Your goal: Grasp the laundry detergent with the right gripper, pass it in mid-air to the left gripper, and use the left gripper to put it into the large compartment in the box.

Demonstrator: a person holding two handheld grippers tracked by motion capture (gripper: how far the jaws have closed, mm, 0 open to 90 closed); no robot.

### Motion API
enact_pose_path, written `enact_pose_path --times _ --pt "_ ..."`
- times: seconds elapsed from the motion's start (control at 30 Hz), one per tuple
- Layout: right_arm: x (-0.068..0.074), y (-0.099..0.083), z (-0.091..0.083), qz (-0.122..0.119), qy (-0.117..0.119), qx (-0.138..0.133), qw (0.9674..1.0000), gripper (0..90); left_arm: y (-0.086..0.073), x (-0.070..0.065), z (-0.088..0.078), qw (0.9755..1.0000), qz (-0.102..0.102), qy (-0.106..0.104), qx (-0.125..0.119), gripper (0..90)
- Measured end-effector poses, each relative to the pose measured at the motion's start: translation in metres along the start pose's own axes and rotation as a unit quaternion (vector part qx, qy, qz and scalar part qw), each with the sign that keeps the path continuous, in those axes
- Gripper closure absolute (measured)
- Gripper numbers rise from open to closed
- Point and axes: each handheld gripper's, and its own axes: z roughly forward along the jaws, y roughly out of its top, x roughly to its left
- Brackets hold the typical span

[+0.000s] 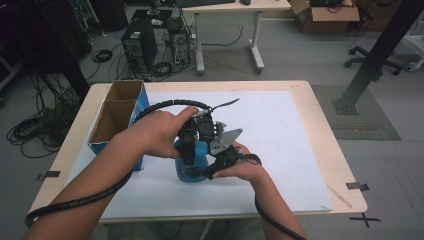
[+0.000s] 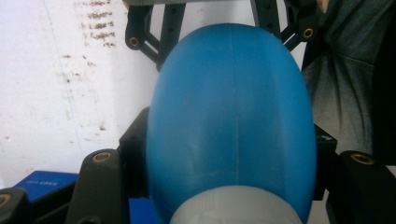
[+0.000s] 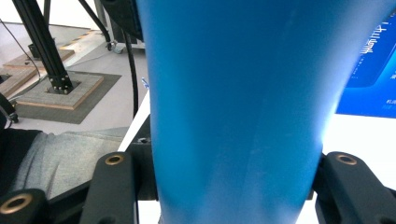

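A blue plastic bottle (image 1: 192, 169) stands on the white mat (image 1: 285, 145) at the middle of the table. My left gripper (image 1: 191, 148) comes down on it from above. In the left gripper view the left gripper (image 2: 229, 154) has its black jaws pressed on both sides of the bottle's rounded body (image 2: 231, 116), with a pale grey neck (image 2: 236, 207) at the bottom edge. My right gripper (image 1: 209, 170) reaches in from the right, low on the bottle. The right gripper (image 3: 232, 163) clamps the blue wall (image 3: 238, 93) between its jaws.
An open cardboard box with blue sides (image 1: 119, 114) stands just left of the bottle, close to the left forearm. Behind the table are computer towers (image 1: 140, 45), cables and a desk. A black frame post (image 1: 372, 60) rises at the far right.
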Motion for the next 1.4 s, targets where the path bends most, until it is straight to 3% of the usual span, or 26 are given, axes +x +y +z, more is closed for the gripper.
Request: enact_pose_path --times 0.23,0.33,0.57,0.93,1.4 --pt "-0.001 0.000 0.000 -0.005 -0.002 -0.014 0.9999 42.5 0.000 0.000 -0.004 1.0000 0.007 0.005 0.001 38.6" --pt "-0.002 -0.001 0.000 0.009 -0.002 -0.019 0.9998 33.8 -0.001 0.000 -0.007 1.0000 0.003 0.007 -0.002 38.6" --pt "0.000 -0.004 -0.003 0.011 -0.011 -0.023 0.9996 33.3 0.000 0.001 -0.012 0.9999 0.003 0.006 -0.008 38.7" --pt "-0.001 -0.006 -0.016 0.042 -0.031 -0.036 0.9980 17.1 0.003 0.003 -0.014 0.9999 -0.001 0.009 -0.005 38.6" --pt "0.001 -0.001 -0.031 0.053 -0.043 -0.029 0.9972 2.5 0.005 0.005 -0.021 0.9999 -0.012 0.009 -0.004 38.6"
